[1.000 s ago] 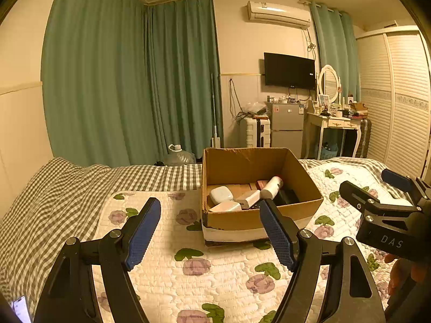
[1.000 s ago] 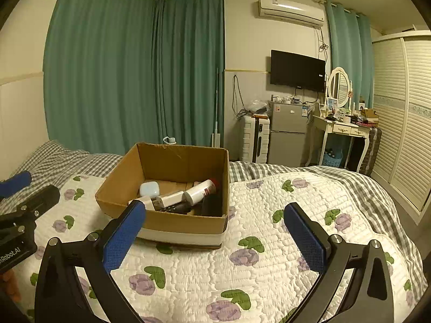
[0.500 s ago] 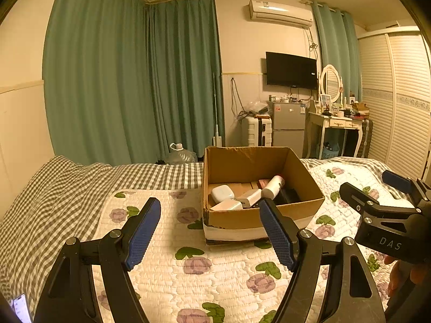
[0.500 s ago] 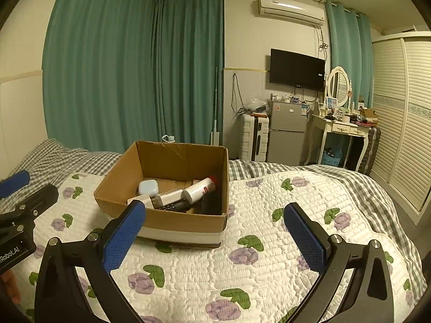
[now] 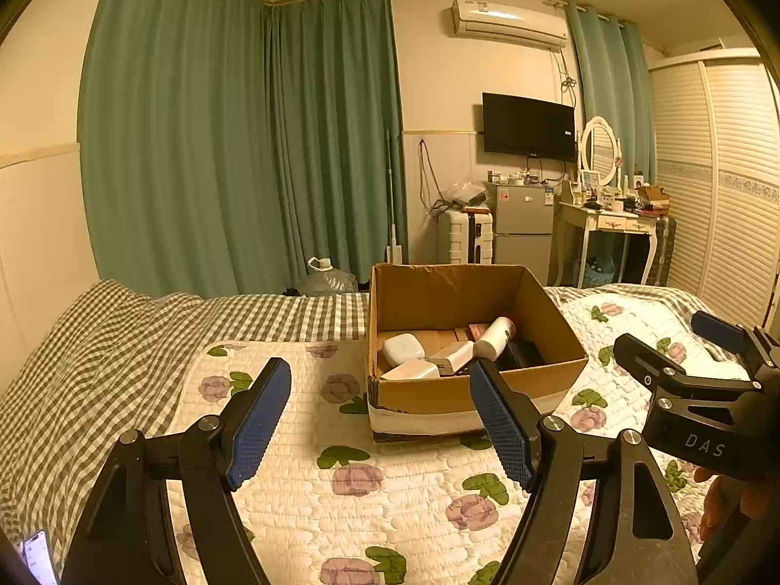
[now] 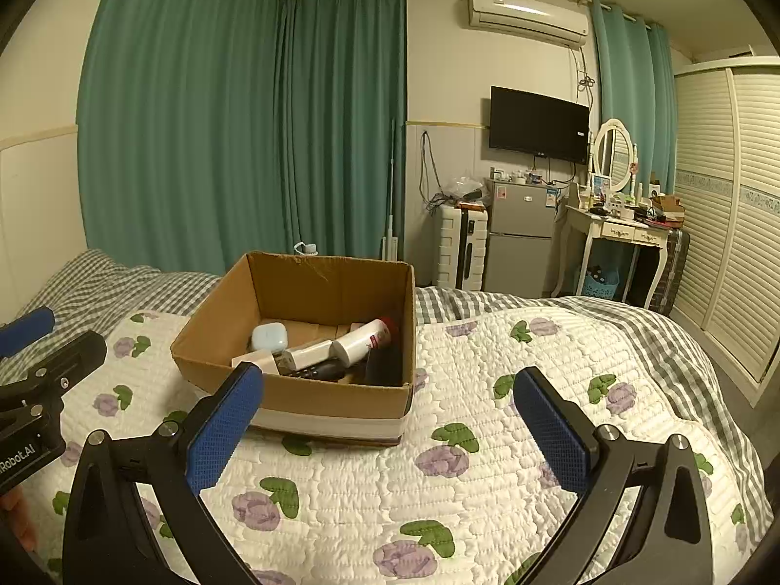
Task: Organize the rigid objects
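Observation:
An open cardboard box (image 5: pixel 438 392) stands on the flowered quilt (image 5: pixel 390 487); it also shows in the right wrist view (image 6: pixel 336 395). Inside lie a white rounded case (image 5: pixel 403 348), white flat boxes (image 5: pixel 414 369), a white bottle with a red cap (image 6: pixel 363 340) and dark items (image 6: pixel 321 370). My left gripper (image 5: pixel 380 421) is open and empty, in front of the box's left part. My right gripper (image 6: pixel 385 431) is open and empty, in front of the box's right corner. The right gripper's fingers (image 5: pixel 682 380) show at the right of the left wrist view.
A grey checked blanket (image 5: pixel 97 341) covers the bed's far and left side. Green curtains (image 5: pixel 243 146), a water jug (image 5: pixel 326 280), a suitcase (image 6: pixel 463 248), a small fridge (image 6: pixel 519 243), a dressing table (image 6: pixel 619 239) and a louvred wardrobe (image 6: pixel 731 219) stand beyond. A phone (image 5: pixel 39 555) lies at bottom left.
Both views have drifted slightly; the box sits a touch lower in the right wrist view. Both grippers stay open and empty.

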`<state>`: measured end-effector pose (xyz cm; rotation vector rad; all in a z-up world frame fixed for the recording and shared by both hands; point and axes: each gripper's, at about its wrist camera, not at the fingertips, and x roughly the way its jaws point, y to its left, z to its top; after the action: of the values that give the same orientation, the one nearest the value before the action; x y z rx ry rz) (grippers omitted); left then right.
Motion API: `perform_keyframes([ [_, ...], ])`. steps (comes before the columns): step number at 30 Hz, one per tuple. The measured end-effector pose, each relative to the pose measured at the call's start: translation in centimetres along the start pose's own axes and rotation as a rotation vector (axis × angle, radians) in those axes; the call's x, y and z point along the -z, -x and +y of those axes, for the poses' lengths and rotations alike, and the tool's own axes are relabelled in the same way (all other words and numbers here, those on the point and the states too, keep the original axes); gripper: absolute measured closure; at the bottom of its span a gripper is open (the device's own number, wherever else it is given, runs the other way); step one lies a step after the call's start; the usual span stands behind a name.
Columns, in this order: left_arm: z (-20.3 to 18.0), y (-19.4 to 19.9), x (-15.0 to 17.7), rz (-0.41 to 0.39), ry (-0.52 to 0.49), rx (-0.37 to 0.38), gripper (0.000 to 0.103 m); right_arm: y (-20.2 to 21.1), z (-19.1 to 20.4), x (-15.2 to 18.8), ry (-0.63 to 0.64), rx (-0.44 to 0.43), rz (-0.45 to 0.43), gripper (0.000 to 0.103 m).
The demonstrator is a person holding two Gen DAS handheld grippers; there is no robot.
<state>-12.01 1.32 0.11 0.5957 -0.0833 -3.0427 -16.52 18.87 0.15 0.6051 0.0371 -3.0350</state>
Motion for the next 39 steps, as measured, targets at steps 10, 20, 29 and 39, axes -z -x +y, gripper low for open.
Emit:
perform_keyframes([
  [10,-0.09,-0.09,0.08,0.001,-0.001,0.007,0.024,-0.02,0.07,0.07,0.003,0.000,0.005,0.000],
  [20,-0.04,-0.11,0.19,0.001,0.002,-0.002,0.024,-0.04,0.15,0.19,0.005,-0.001,0.011,0.000],
  [29,-0.07,0.00,0.22,0.003,0.005,-0.008,0.024,-0.14,0.33,0.16,0.005,0.000,0.014,0.000],
  [39,-0.09,0.00,0.31,0.008,0.005,-0.011,0.024,-0.26,0.48,0.26,0.004,0.000,0.020,0.000],
])
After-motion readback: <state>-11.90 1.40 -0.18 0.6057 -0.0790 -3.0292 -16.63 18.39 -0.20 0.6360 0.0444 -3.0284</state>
